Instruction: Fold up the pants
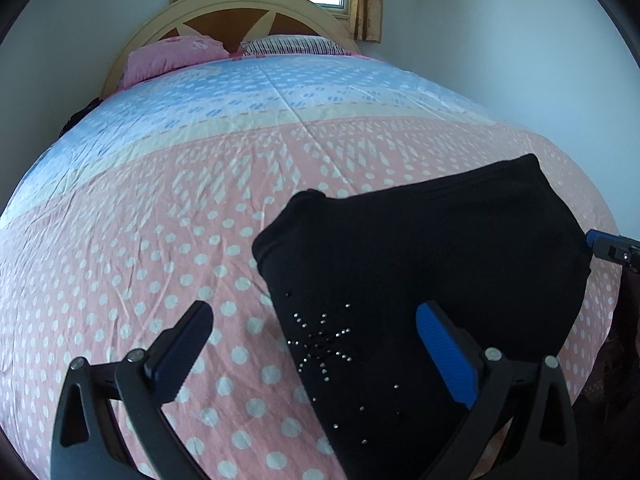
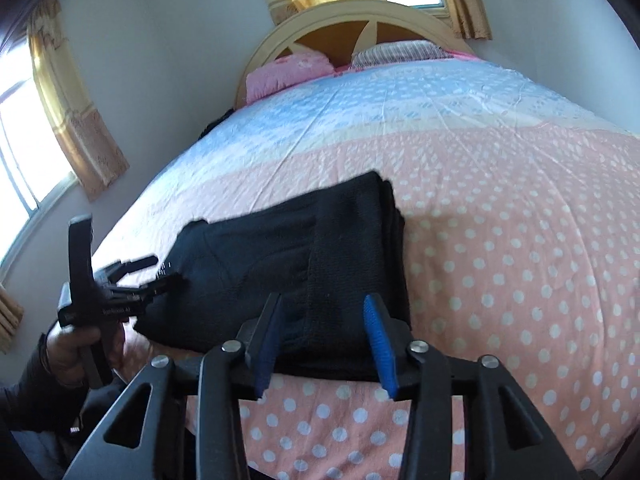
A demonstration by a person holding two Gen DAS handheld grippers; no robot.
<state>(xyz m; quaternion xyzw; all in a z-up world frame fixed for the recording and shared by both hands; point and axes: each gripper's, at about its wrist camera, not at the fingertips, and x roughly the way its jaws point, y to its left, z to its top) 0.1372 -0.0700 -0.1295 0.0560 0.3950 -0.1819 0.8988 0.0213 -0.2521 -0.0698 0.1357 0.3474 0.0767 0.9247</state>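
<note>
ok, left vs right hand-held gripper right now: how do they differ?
The left hand-held gripper stands wide open over the folded black pants and the dotted pink bedsheet. The right hand-held gripper is narrower, at the pants' near edge. Both are open, holding nothing, with ribbed blue pads.

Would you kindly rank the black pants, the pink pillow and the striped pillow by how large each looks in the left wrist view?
1. Black pants, by far the largest; they also lie nearest the camera.
2. Pink pillow and striped pillow look about alike, both far off by the headboard, so I would not rank them.
</note>
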